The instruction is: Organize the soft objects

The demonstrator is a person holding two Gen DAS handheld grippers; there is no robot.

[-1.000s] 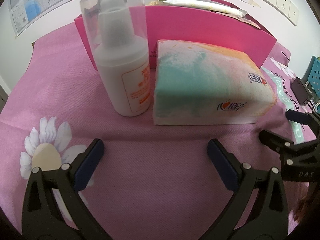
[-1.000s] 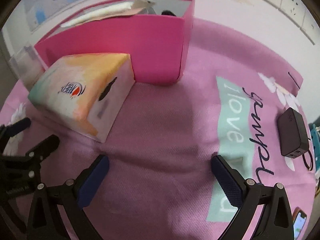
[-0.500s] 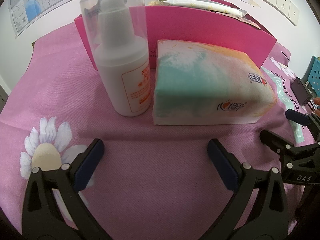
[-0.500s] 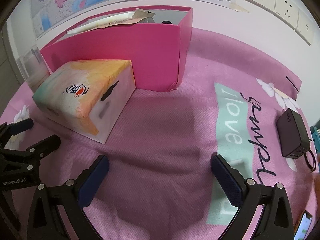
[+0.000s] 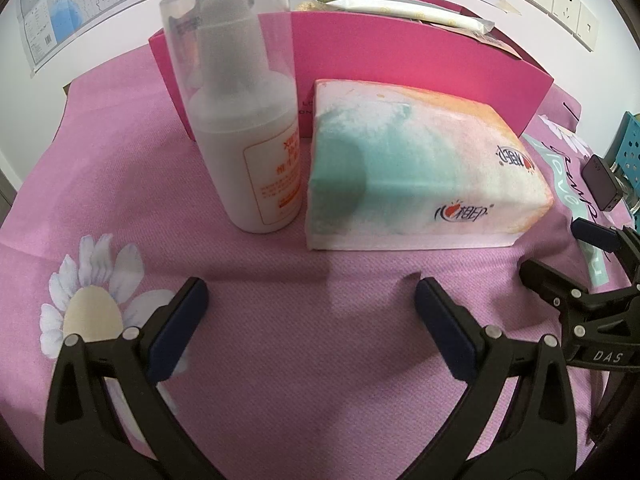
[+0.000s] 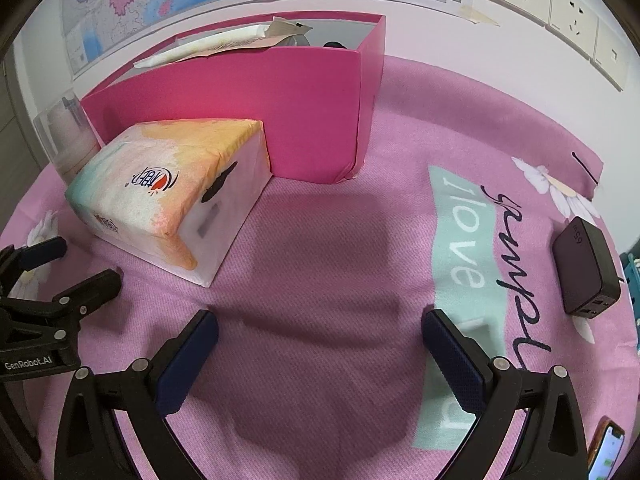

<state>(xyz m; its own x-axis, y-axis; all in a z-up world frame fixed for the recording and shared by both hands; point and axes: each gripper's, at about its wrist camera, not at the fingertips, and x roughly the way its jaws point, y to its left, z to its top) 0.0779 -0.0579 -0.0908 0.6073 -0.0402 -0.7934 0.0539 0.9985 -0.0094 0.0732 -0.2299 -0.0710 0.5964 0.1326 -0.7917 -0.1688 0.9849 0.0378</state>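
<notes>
1 tissue pack [image 5: 420,168], soft, lies on pink cloth [image 5: 280,360] right against front wall of 1 pink box [image 6: 280,112]. 1 pump bottle [image 5: 248,128] stands upright just left of pack, also in front of box. Box holds 1 long white packet [image 5: 412,12] plus other bits, unclear. 2 grippers: left gripper [image 5: 310,320] & right gripper [image 6: 320,344], both w/ jaws spread wide, holding nothing, near side of pack. 1 black charger [image 6: 586,264] well right of box.
</notes>
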